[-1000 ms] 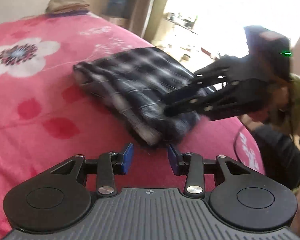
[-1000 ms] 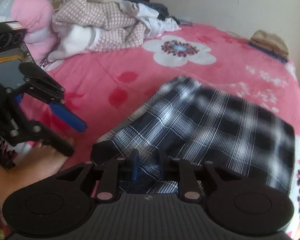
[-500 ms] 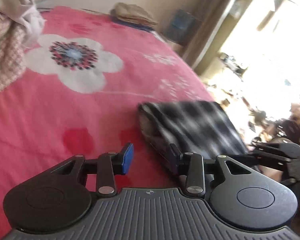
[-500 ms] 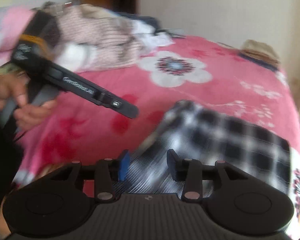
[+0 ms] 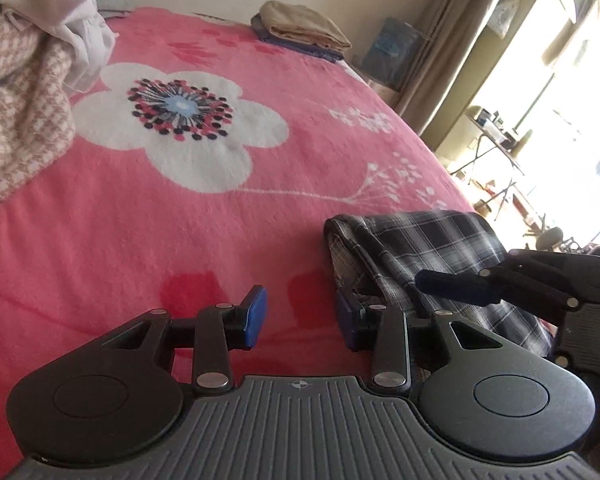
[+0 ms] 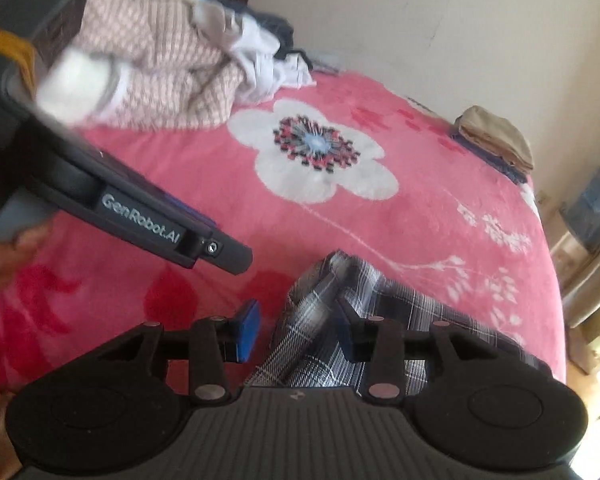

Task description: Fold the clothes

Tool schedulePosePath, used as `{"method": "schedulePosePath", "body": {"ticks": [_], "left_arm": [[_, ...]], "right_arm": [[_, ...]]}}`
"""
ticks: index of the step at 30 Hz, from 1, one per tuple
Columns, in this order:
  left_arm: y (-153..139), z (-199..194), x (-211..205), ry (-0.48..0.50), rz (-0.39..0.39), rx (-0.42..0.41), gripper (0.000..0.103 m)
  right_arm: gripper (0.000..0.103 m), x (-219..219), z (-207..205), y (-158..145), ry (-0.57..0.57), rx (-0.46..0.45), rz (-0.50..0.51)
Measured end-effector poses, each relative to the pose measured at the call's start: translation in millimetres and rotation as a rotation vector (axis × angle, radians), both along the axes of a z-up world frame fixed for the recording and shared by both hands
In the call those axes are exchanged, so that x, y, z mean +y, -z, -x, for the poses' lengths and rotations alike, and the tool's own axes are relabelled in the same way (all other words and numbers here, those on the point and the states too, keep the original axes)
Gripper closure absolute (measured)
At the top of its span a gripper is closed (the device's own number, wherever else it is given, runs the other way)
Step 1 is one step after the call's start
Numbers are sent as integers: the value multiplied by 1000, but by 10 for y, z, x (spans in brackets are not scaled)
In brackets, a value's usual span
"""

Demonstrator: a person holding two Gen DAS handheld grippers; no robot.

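Observation:
A folded black-and-white plaid garment (image 5: 424, 244) lies on the pink flowered bed cover (image 5: 160, 220), near its right edge. My left gripper (image 5: 300, 318) is open and holds nothing; it hovers over bare cover just left of the garment's near corner. In the right wrist view the plaid garment (image 6: 384, 300) lies right under my right gripper (image 6: 296, 334), which is open with the garment's folded corner between its blue pads. The right gripper's fingers (image 5: 456, 286) reach over the plaid from the right. The left gripper's body (image 6: 148, 224), held by a hand (image 6: 4, 248), crosses the left side.
A heap of unfolded clothes (image 5: 24, 92), checked beige and white, fills the bed's far left. A small folded stack (image 5: 304, 28) sits at the far edge by the wall. Past the bed's right edge are curtains and bright window clutter (image 5: 500, 132).
The left gripper has swung left, off the plaid garment and toward the flower print. The right gripper's fingers have spread wider over the garment's corner. The garment lies still.

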State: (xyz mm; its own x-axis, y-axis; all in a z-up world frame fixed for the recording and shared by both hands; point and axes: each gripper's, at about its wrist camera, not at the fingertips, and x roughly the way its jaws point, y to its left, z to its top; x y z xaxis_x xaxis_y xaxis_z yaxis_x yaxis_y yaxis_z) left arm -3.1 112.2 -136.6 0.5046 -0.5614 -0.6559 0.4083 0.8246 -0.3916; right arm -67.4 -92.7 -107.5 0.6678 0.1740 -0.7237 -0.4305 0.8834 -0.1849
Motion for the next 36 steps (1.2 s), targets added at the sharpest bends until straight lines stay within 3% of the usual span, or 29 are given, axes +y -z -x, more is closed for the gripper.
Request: {"method": "schedulePosePath", "body": {"ticks": [5,10,13,17,19,22,25,28,31,36], "left_arm": [[77,-56,-25,34,14,23,65],[152,-115,-23,68,37,47,65],[173,-139,-43,112,55,47,65],[220,-165,-66,190,107,73,65],[275,-225,-53,197,181,134,65],[381,-333,-14,155,295,228,65],[481,-413,-2,106,343,275,65],[480,-429,-21,87,364,259,68],[328,-361,-64,98,371,162,78],[202,-283,-166,161,410,107,80]], "right_arm": [[65,102,-69,89,1,14,69],[70,-44,-146,66,48,81,-4],[86,-131,-190,50,76,119,-52],[93,-308,-205,-43,140,136,-170],[93,-423,-213,-87,178,153,-246],[93,-644,-256,-66,247,223,-394],[93,-801,-295,1,309,279,-489],[94,-852,-260,1,331,259,-517],[96,-870,-217,-38,339,228,-537],[96,-898,-175,-85,342,187,-566]]}}
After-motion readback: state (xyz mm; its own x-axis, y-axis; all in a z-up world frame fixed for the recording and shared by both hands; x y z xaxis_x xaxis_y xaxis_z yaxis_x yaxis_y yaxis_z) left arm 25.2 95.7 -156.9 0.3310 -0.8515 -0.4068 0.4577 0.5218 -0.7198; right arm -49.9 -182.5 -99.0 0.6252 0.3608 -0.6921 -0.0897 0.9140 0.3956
